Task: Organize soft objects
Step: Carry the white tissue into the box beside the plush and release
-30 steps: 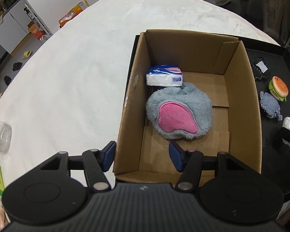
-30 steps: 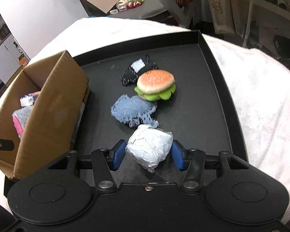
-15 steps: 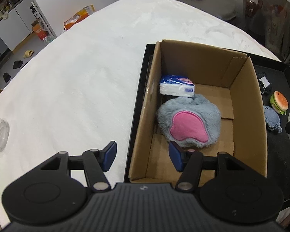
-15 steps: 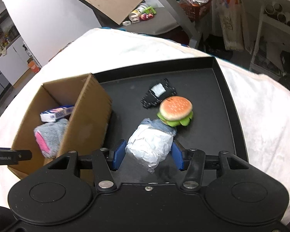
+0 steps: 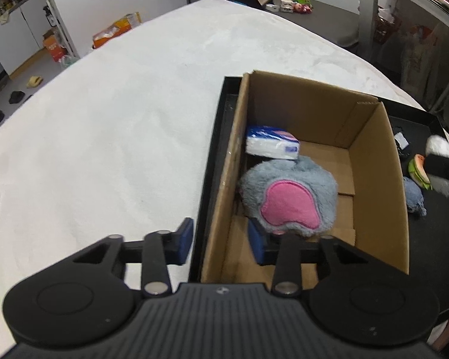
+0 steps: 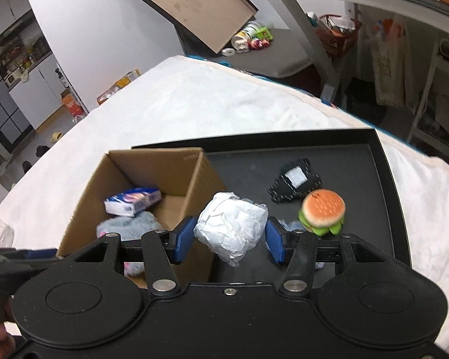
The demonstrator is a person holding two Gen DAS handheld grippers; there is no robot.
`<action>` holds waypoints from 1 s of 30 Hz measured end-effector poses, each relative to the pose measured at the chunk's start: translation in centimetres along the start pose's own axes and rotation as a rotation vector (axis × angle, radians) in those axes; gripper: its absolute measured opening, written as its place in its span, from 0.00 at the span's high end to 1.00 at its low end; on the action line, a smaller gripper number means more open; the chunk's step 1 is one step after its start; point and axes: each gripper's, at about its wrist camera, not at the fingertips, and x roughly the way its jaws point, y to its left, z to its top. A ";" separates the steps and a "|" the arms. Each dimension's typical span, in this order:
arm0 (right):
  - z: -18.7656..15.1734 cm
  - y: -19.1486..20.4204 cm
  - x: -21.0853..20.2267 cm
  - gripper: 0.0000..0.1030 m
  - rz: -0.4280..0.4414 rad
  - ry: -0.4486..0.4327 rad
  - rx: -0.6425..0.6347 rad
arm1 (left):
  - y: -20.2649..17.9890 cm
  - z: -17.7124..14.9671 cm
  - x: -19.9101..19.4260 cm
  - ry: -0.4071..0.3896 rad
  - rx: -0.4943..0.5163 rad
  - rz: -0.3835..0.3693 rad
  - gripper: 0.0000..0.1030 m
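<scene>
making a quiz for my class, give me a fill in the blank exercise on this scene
1. The right gripper holds a crumpled white ____.
2. The pack of tissues lies inside the cardboard ____.
3. The grey plush has a patch coloured ____.
4. The toy burger sits on the black ____.

Missing words: bundle; box; pink; tray

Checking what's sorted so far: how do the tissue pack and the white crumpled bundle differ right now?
The tissue pack lies inside the cardboard box; the white crumpled bundle is held in the right gripper, outside it. The pack is a neat block with blue print; the bundle is lumpy and plain. Both look soft and mostly white.
</scene>
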 end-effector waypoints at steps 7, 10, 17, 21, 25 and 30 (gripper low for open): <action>1.0 1.9 0.1 0.51 0.004 -0.029 -0.057 | 0.1 -0.4 0.5 0.001 -0.004 -0.019 0.89; 1.4 2.9 0.4 0.51 0.014 -0.031 -0.096 | 0.6 -0.4 0.5 -0.003 -0.013 -0.031 0.90; 1.9 5.4 1.5 0.51 0.041 -0.010 -0.210 | 1.3 -0.7 0.4 -0.006 -0.035 -0.059 0.90; 1.9 6.4 2.4 0.50 0.050 0.014 -0.263 | 1.3 -0.8 0.2 -0.008 -0.037 -0.072 0.90; 1.8 7.3 3.0 0.50 0.065 0.039 -0.305 | 1.4 -0.8 0.2 -0.007 -0.042 -0.078 0.90; 1.6 8.2 3.5 0.45 0.069 0.054 -0.367 | 1.4 -0.8 0.3 -0.007 -0.045 -0.078 0.90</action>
